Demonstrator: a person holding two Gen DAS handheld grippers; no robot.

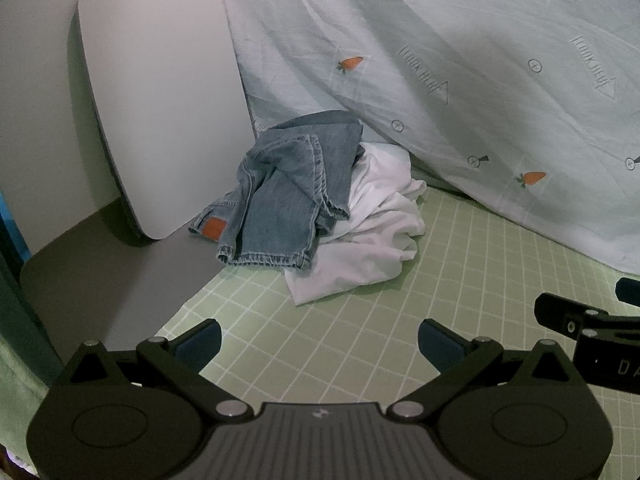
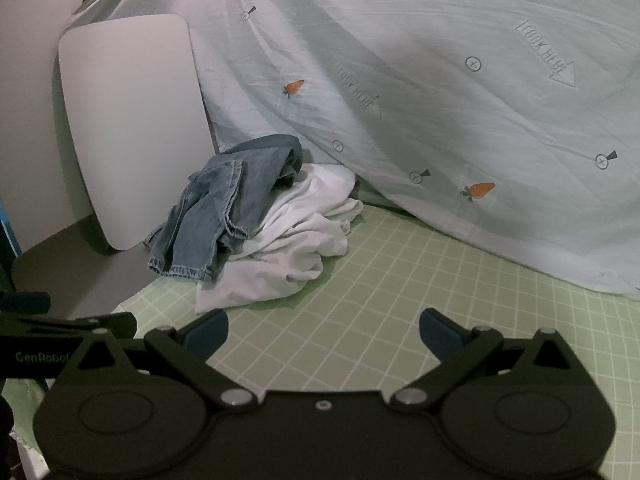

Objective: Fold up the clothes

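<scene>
Jeans crumpled atop white garment, heaped at checked sheet's far edge beside grey board. Left gripper, right gripper both spread, empty, short of heap. Nothing lies folded; folding calls for grasping jeans.

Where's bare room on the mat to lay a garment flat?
Free: green grid mat between both open grippers (left gripper, right gripper) and the draped carrot-print sheet. Also the grey surface below the leaning white board. Crowded: back-left corner, jeans piled on white cloth.

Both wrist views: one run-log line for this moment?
left gripper open, empty | right gripper open, empty | jeans atop white garment, unfolded | green grid mat
</scene>
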